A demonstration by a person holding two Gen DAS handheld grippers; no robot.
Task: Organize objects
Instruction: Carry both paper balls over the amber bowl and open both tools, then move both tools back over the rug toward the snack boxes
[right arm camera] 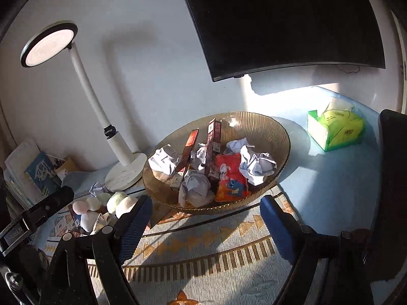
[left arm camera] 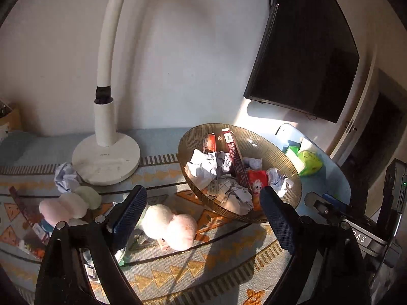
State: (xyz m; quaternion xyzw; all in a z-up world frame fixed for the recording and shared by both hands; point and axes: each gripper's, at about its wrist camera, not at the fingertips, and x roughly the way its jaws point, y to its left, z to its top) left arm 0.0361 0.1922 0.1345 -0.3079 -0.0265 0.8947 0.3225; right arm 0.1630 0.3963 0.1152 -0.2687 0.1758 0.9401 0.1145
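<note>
An amber ribbed glass bowl [left arm camera: 269, 147] [right arm camera: 267, 127] stands on a patterned mat and holds crumpled paper balls [right arm camera: 257, 162], dark red boxes [right arm camera: 213, 147] and a red snack packet [right arm camera: 230, 178]. My left gripper [left arm camera: 202, 190] hovers open over the mat just before the bowl, with nothing between its fingers. My right gripper [right arm camera: 206, 200] is open too, above the mat at the bowl's near rim. Pastel puff balls [left arm camera: 168, 225] [right arm camera: 119, 202] lie on the mat left of the bowl. One loose crumpled paper [left arm camera: 66, 176] rests beside the lamp base.
A white desk lamp [left arm camera: 106, 162] [right arm camera: 124, 170] stands left of the bowl against the wall. A dark monitor [left arm camera: 305, 63] [right arm camera: 279, 25] hangs behind. A green tissue pack [left arm camera: 309, 162] [right arm camera: 335, 129] sits at the right. Books [right arm camera: 28, 167] are stacked at far left.
</note>
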